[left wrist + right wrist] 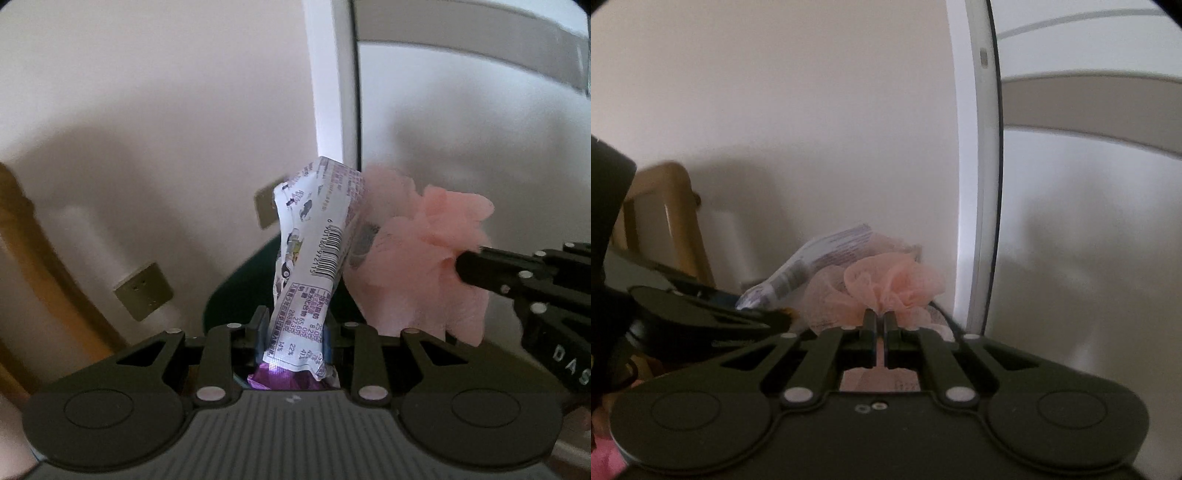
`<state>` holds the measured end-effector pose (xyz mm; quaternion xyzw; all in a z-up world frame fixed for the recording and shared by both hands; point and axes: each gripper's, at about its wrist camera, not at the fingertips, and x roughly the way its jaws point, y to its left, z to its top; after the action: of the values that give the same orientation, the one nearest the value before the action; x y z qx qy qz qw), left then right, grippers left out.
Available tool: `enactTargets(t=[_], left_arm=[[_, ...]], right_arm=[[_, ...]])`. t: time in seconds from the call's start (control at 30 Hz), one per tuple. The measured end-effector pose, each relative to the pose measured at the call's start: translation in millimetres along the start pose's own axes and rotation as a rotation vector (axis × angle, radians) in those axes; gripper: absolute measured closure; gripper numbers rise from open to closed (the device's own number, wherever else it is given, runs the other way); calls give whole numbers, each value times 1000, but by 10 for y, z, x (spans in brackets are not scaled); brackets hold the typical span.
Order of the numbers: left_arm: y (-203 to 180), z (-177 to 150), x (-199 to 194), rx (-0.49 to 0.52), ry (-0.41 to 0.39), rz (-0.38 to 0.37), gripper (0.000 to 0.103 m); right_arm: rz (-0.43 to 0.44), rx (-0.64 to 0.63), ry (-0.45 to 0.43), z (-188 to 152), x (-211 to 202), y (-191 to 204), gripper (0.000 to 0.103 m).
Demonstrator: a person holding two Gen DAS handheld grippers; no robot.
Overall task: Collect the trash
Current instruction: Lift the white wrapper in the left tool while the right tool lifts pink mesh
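Observation:
In the left wrist view my left gripper (295, 328) is shut on a white snack wrapper (314, 240) with a barcode and purple print. The wrapper stands up between the pads, and a purple part of it shows below them. To its right, my right gripper (461, 267) comes in from the side, pinching a crumpled pink mesh wad (417, 266). In the right wrist view my right gripper (880, 317) is shut on the pink mesh wad (894, 284). The wrapper (812, 266) and my left gripper (783, 317) are just to its left. The two pieces of trash touch or nearly touch.
A pale wall fills the background, with a white door frame (332, 74) running upward. Wall sockets (144, 291) sit low on the left. A wooden frame (665, 206) stands at the left. A dark green curved object (236, 291) lies behind the left fingers.

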<state>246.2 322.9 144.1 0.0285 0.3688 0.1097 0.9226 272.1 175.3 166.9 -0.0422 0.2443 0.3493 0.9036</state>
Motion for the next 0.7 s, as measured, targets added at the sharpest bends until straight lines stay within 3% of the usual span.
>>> enactTargets(t=[0.33,0.53,0.6,0.7], left_arm=[[-225,-223,616,32,155,-1,76],[-168,-290,718,20,182,-3,76],[-180,-297,712,20,192,0,74],[-217,-305,677,28,190,4,59]], right_arm=[[-28,-63,111,-251,280,139,99],[-39,-80,134,-319,250,113,85],[-38,-90,143,-340,220,122,84],[-50,-91,148,-337,222,103,75]])
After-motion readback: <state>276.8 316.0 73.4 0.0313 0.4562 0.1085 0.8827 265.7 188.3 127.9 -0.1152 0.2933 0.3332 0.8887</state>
